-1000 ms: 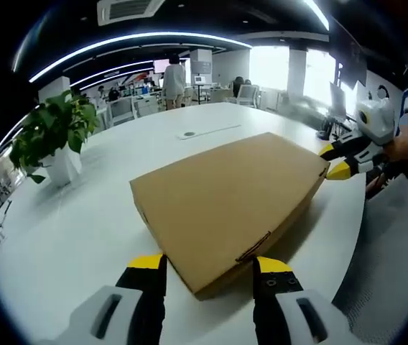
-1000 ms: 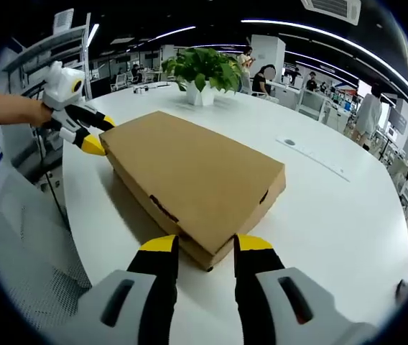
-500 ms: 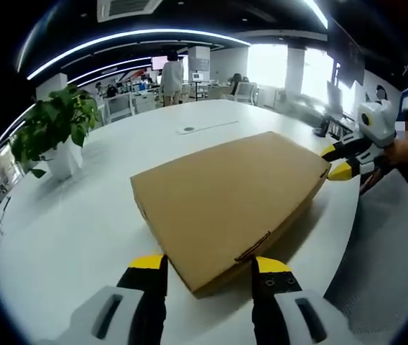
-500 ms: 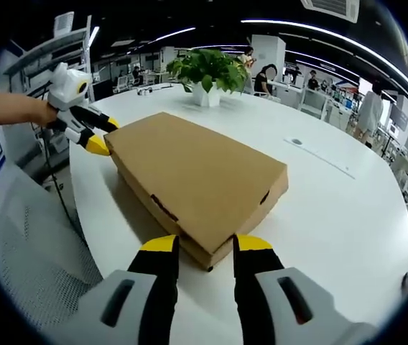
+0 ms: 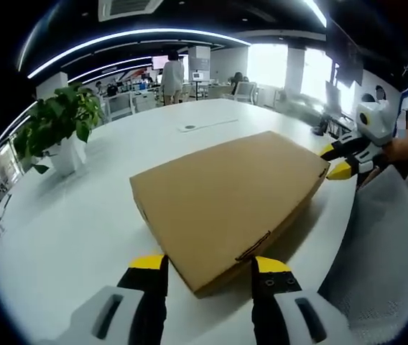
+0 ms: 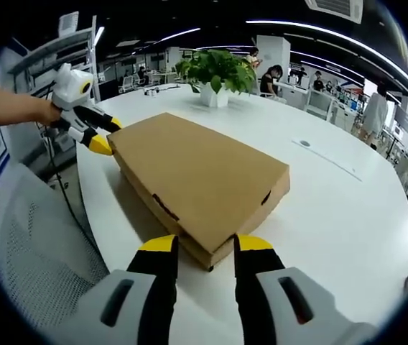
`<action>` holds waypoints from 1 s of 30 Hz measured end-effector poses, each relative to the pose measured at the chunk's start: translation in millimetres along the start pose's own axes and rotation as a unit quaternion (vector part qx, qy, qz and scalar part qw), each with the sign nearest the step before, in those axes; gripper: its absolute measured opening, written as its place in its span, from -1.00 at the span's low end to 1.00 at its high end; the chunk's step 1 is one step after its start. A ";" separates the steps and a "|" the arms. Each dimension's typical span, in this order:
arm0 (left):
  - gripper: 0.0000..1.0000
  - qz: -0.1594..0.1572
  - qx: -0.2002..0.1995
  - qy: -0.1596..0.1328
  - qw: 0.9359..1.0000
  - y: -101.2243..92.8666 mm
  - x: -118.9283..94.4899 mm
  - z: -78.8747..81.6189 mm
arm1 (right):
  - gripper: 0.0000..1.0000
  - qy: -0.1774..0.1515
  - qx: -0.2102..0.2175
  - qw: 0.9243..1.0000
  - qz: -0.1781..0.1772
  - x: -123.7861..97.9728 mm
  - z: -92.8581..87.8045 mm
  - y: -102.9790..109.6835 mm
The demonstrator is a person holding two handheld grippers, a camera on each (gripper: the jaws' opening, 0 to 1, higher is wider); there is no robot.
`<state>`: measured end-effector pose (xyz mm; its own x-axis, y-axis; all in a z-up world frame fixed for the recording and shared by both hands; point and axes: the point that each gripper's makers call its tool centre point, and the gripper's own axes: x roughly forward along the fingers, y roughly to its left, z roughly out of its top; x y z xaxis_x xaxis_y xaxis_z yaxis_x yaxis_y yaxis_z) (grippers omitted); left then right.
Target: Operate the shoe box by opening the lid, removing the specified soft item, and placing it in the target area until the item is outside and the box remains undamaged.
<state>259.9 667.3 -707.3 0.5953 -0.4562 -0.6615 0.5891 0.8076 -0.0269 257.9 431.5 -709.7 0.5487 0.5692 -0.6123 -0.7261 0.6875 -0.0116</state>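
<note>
Lid-opening comes next: we judge both ends should rise evenly to avoid creasing. Flat brown cardboard shoe box point(image 5: 229, 201), closed and undamaged, lies near the white round tabletop's point(image 5: 82, 230) near edge. Left gripper point(image 5: 207, 264) and right gripper point(image 6: 200, 244) stand open, each straddling one opposite box corner.

You have a potted plant point(image 5: 57, 133) in a white pot standing on the white round table point(image 5: 67, 223). A grey mesh chair point(image 6: 35, 259) sits beside the table edge, with office desks behind.
</note>
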 end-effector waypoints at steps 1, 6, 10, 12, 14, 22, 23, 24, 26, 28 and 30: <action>-0.08 -0.001 0.000 0.000 1.000 -0.1 -0.8 -0.5 | -0.44 0.000 -0.002 1.000 0.002 -0.1 -0.1 0.8; -0.07 -0.002 0.001 0.000 1.000 -0.3 -2.1 0.0 | -0.41 -0.001 -0.009 1.000 0.004 -0.8 0.3 1.6; 0.03 -0.015 0.011 0.007 1.000 -4.0 -4.5 1.8 | -0.34 -0.004 -0.006 1.000 0.008 -3.4 3.1 4.4; 0.11 -0.021 0.020 0.010 1.000 -7.8 -6.2 2.6 | -0.33 -0.009 -0.012 1.000 0.008 -6.0 5.1 5.1; 0.13 -0.022 0.024 0.008 0.999 -8.5 -8.8 4.2 | -0.33 -0.016 -0.010 1.000 0.009 -8.5 8.1 4.9; 0.13 -0.017 0.030 -0.007 0.999 -7.6 -20.1 18.2 | -0.32 -0.038 -0.018 0.999 0.005 -20.4 26.6 3.0; 0.13 -0.016 0.031 -0.010 0.999 -7.0 -21.6 20.3 | -0.31 -0.040 -0.019 0.999 0.005 -22.2 30.0 3.0; 0.13 -0.014 0.030 -0.013 0.999 -6.6 -23.5 23.4 | -0.30 -0.043 -0.021 0.999 0.005 -23.4 32.2 3.1; 0.13 -0.012 0.030 -0.020 0.999 -6.0 -27.1 29.1 | -0.29 -0.049 -0.027 0.998 0.002 -26.5 39.1 2.3; 0.14 -0.010 0.031 -0.027 0.999 -5.6 -30.2 34.1 | -0.27 -0.056 -0.027 0.998 0.001 -29.3 45.3 1.1; 0.14 -0.006 0.029 -0.037 0.999 -4.2 -33.7 41.4 | -0.25 -0.064 -0.026 0.998 -0.001 -32.6 53.2 -0.4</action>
<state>260.0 663.8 -653.8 0.6256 -0.4946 -0.6033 0.6259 0.7799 0.0096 262.4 436.7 -647.7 0.5956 0.6236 -0.5063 -0.7439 0.6660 -0.0550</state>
